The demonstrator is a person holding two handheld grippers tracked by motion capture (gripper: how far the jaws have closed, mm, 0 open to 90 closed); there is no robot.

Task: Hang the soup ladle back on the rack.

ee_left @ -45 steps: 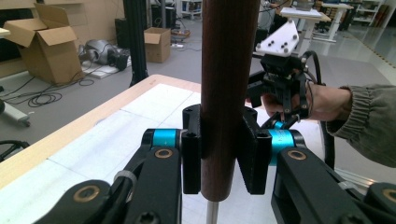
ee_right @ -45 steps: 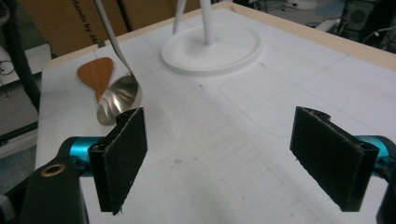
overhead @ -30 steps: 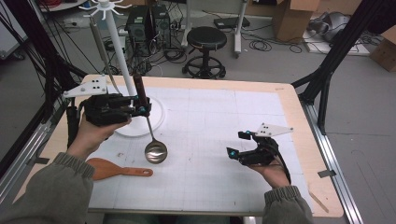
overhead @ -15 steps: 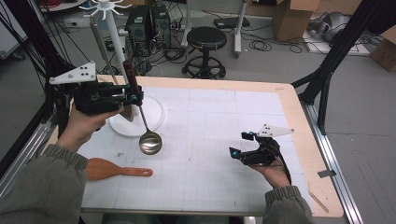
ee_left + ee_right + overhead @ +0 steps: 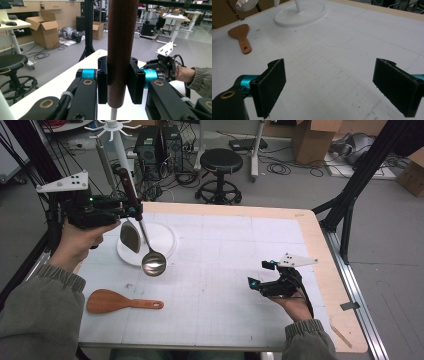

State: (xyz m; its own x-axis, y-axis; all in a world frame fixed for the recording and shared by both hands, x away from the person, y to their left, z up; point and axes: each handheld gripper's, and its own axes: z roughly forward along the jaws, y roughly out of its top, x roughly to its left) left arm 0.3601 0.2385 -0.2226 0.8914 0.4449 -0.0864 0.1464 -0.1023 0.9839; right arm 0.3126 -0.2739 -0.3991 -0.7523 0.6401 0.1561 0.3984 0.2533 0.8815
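Since earlier: left gripper [image 5: 131, 211] lifts steel ladle with dark wooden handle [image 5: 153, 262] off white table [image 5: 240, 270], beside white rack base [image 5: 165, 240] | jaws clamped on handle | rigid, bowl-heavy, swings; grip mid-handle | right gripper [image 5: 260, 276] empty, jaws just opening wide

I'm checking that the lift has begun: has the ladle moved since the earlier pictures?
Yes. The ladle, clamped in the left gripper, has risen and tilted; its bowl now hangs at the white stand base rim, no longer nearer the wooden spatula.

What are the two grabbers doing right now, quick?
Left gripper: shut on the dark brown wooden handle of the shiny metal ladle, lifted above the table.
Right gripper: open, holding nothing; its jaws have just been opening.
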